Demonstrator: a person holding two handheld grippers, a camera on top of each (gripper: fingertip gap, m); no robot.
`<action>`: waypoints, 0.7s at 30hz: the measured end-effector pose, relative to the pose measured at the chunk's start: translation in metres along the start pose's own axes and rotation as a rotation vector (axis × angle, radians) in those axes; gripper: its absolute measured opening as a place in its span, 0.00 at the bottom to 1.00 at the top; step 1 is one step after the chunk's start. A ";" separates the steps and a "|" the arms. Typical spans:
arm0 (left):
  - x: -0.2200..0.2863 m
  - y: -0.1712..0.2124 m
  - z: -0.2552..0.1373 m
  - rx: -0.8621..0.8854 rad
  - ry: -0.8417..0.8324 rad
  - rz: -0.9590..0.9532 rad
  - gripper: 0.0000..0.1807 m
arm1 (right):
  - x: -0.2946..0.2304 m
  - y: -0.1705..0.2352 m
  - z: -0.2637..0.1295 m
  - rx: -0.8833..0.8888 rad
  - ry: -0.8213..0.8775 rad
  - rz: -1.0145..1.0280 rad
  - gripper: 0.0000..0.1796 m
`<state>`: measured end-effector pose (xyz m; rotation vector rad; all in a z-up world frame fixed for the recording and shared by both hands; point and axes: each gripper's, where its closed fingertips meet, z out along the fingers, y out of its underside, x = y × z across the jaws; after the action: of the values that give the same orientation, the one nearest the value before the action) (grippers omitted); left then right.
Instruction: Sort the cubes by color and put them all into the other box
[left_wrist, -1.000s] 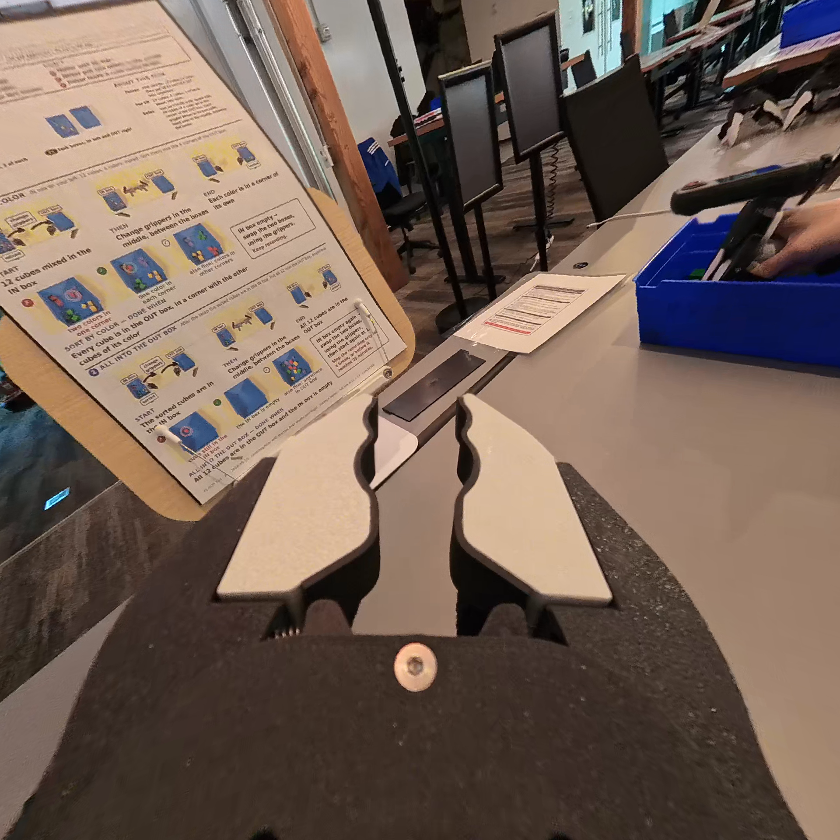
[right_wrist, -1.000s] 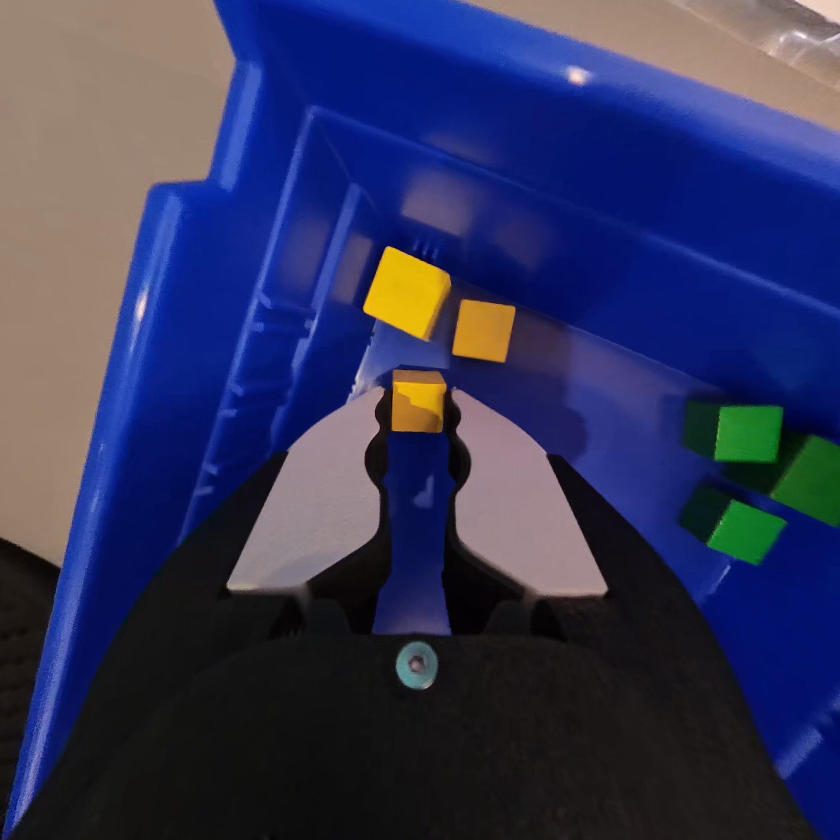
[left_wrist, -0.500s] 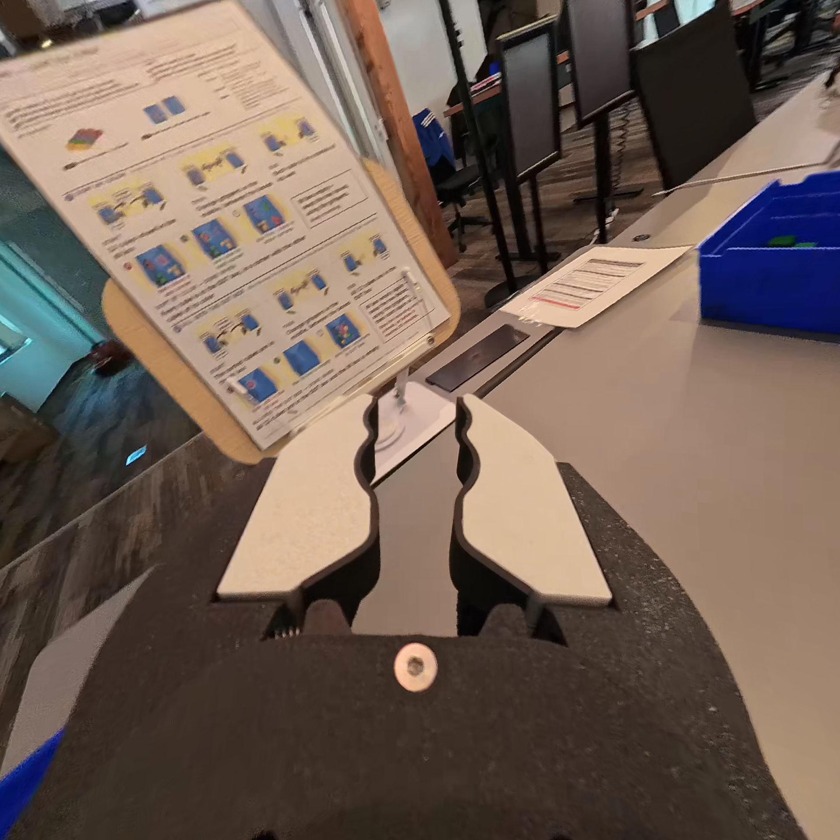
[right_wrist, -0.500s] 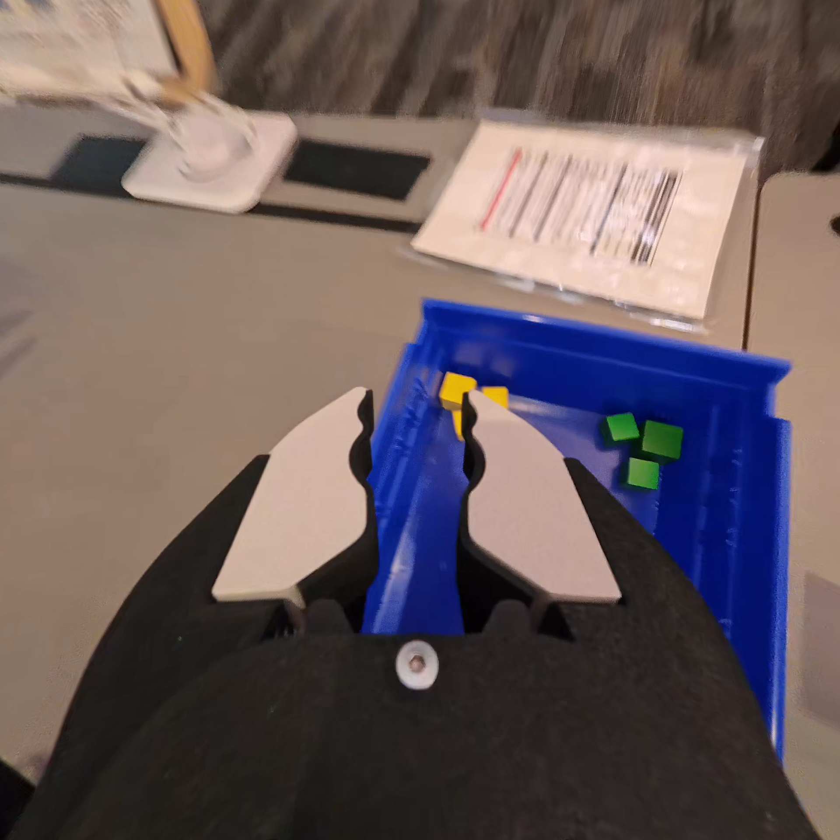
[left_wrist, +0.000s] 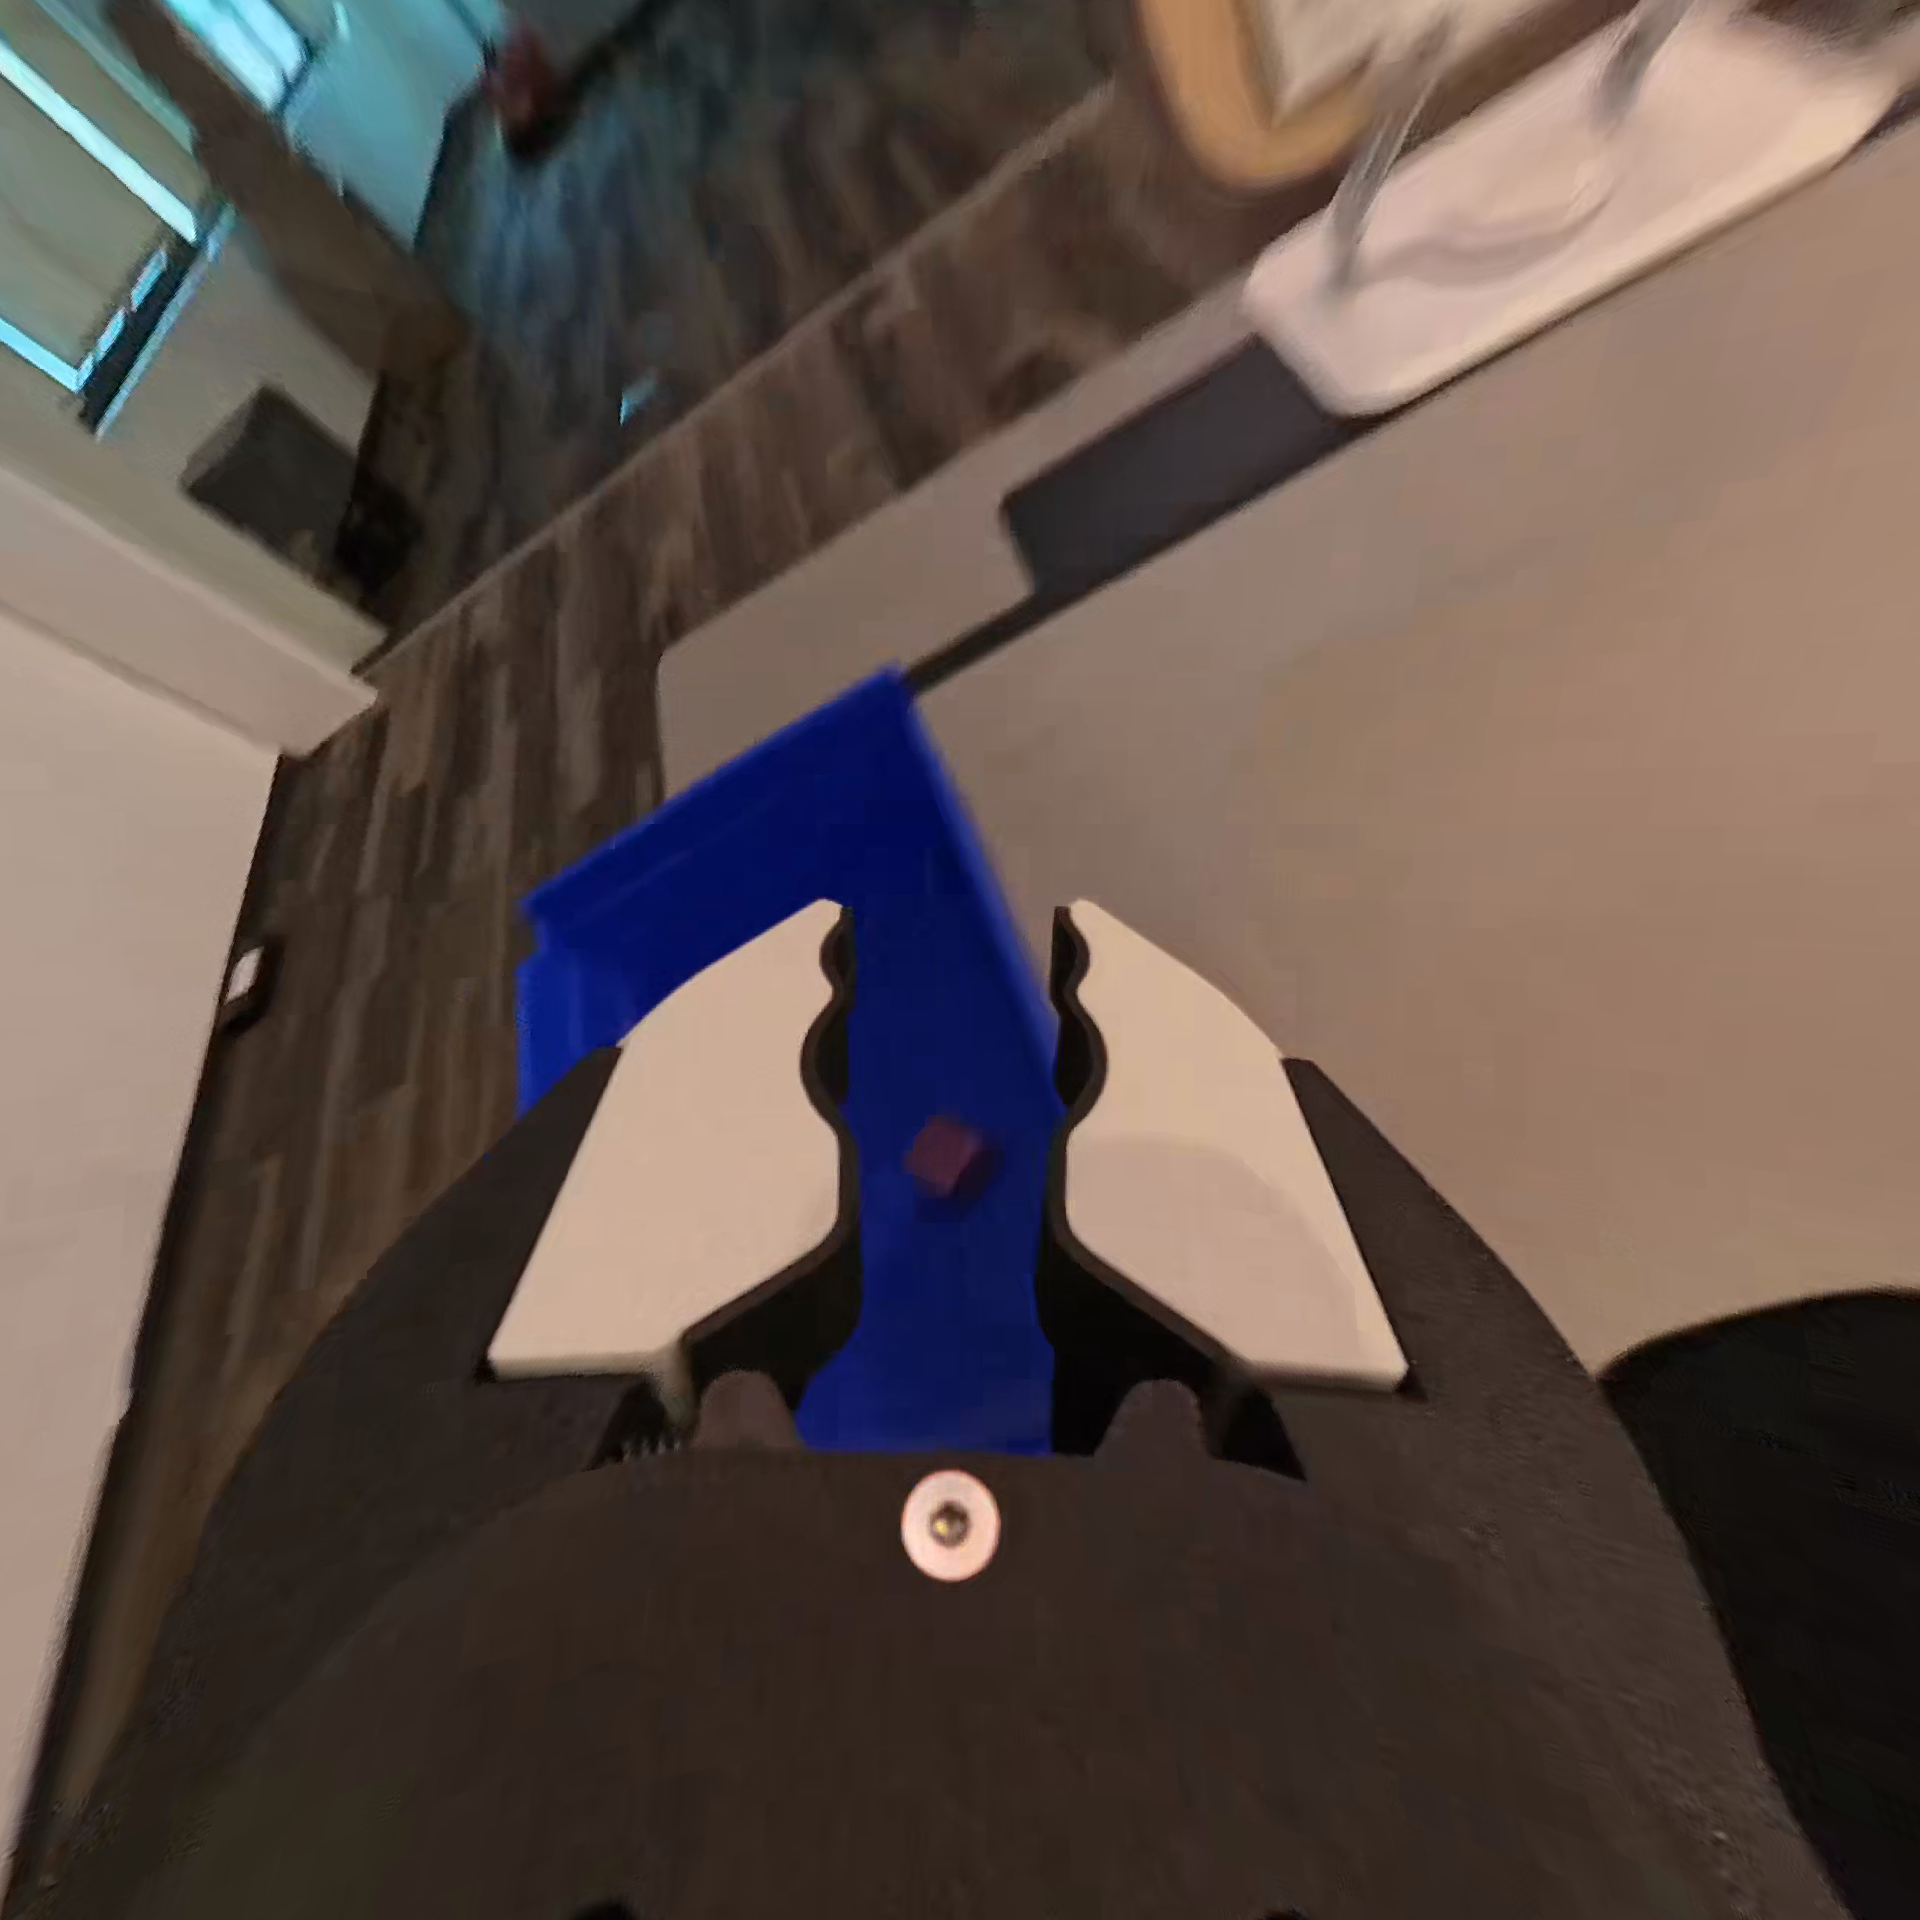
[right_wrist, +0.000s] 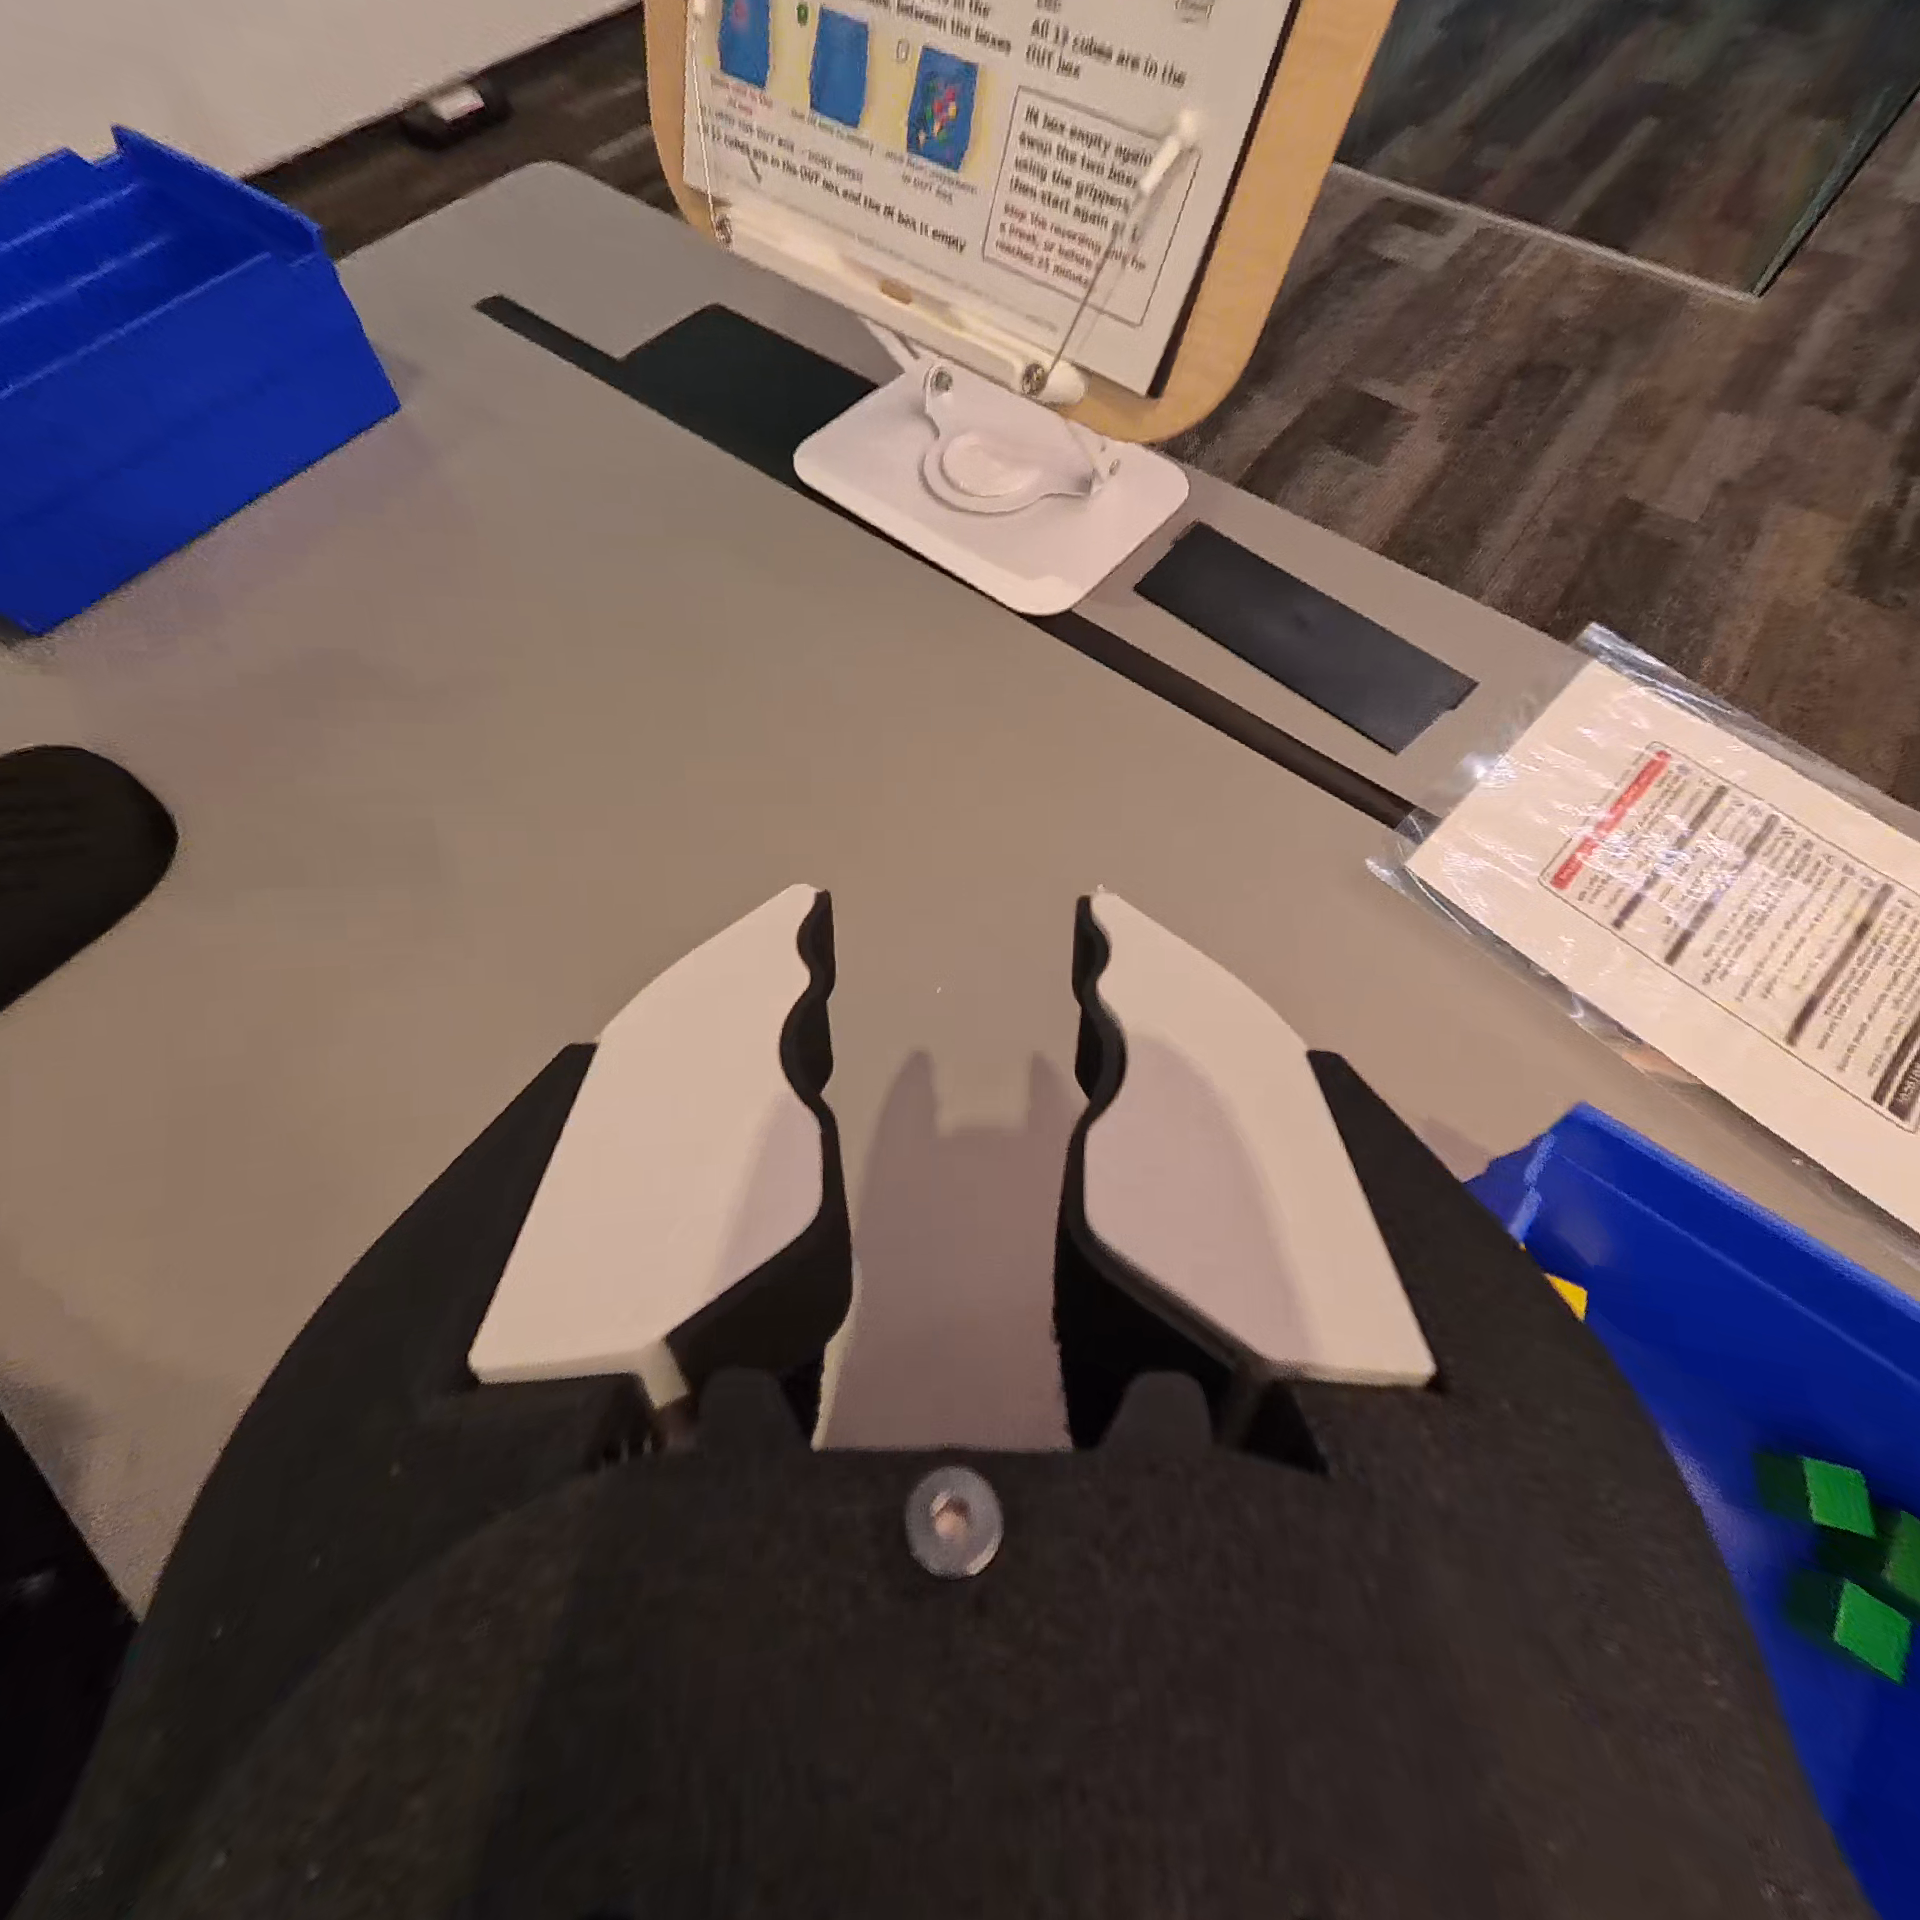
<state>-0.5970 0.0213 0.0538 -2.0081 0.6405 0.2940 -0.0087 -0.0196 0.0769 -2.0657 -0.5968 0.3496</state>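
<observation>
In the blurred left wrist view my left gripper (left_wrist: 951, 920) is open and empty above a blue box (left_wrist: 748, 831). A purple cube (left_wrist: 943, 1155) lies on that box's floor, seen between the fingers. In the right wrist view my right gripper (right_wrist: 951, 904) is open and empty over the bare grey table (right_wrist: 623, 748). A second blue box (right_wrist: 1704, 1278) sits at the lower right with green cubes (right_wrist: 1844, 1507) and a sliver of a yellow cube (right_wrist: 1569, 1299) in it. The first blue box also shows at the far left in the right wrist view (right_wrist: 156, 395).
An instruction board (right_wrist: 997, 135) on a white stand (right_wrist: 997, 509) stands at the table's far edge. A bagged paper sheet (right_wrist: 1704, 904) lies at the right. Black inlay strips (right_wrist: 1299, 634) run along the back. A black rounded object (right_wrist: 62, 852) sits at the left.
The right gripper let go of the yellow cube, rose out of the right box and swung left over the table. The left gripper turned down and left onto the other blue box.
</observation>
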 end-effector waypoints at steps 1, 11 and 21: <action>-0.016 0.020 0.003 -0.082 -0.021 0.020 0.20 | 0.000 0.000 0.006 -0.020 0.010 -0.019 0.24; -0.066 0.148 0.062 -0.460 0.039 -0.242 0.22 | -0.014 0.000 0.024 -0.058 0.022 -0.078 0.23; -0.062 0.209 0.110 -0.594 0.002 -0.348 0.21 | -0.030 0.003 0.026 -0.072 -0.031 -0.080 0.23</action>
<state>-0.7576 0.0549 -0.1269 -2.6400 0.1978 0.2926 -0.0446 -0.0189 0.0609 -2.1012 -0.7182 0.3178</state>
